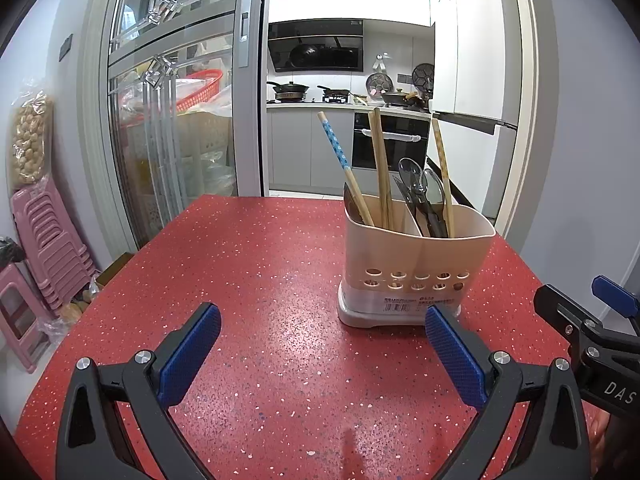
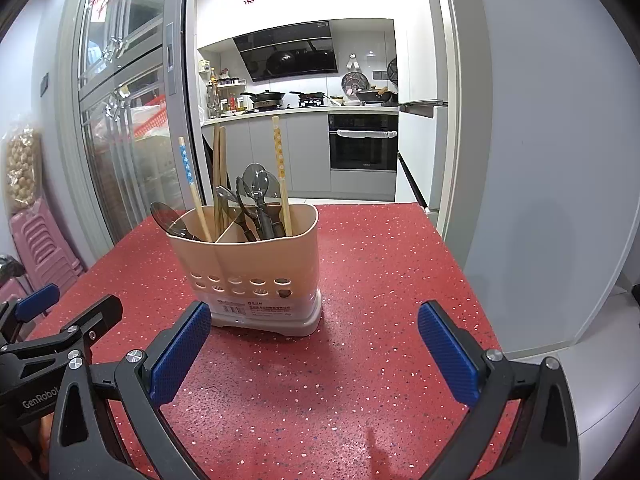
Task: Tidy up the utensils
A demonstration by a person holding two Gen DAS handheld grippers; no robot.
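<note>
A beige two-compartment utensil holder [image 1: 412,272] [image 2: 256,276] stands upright on the red speckled table [image 1: 248,280] [image 2: 380,280]. Several chopsticks [image 1: 380,168] [image 2: 218,176] lean in it, one with a blue dotted top [image 1: 334,144] [image 2: 187,168], one with a yellow dotted top [image 1: 440,152] [image 2: 279,152]. Dark spoons [image 1: 422,188] [image 2: 256,196] stand in the right compartment; one spoon [image 2: 166,216] leans out on the left. My left gripper [image 1: 322,340] is open and empty, in front of the holder. My right gripper [image 2: 314,340] is open and empty too, close before the holder. Each gripper shows at the other view's edge.
The table ends at its far edge [image 1: 272,196] before a kitchen doorway. A glass sliding door [image 1: 168,120] stands to the left. Pink stacked stools [image 1: 44,232] and bags sit on the floor left of the table. A grey wall [image 2: 540,160] is on the right.
</note>
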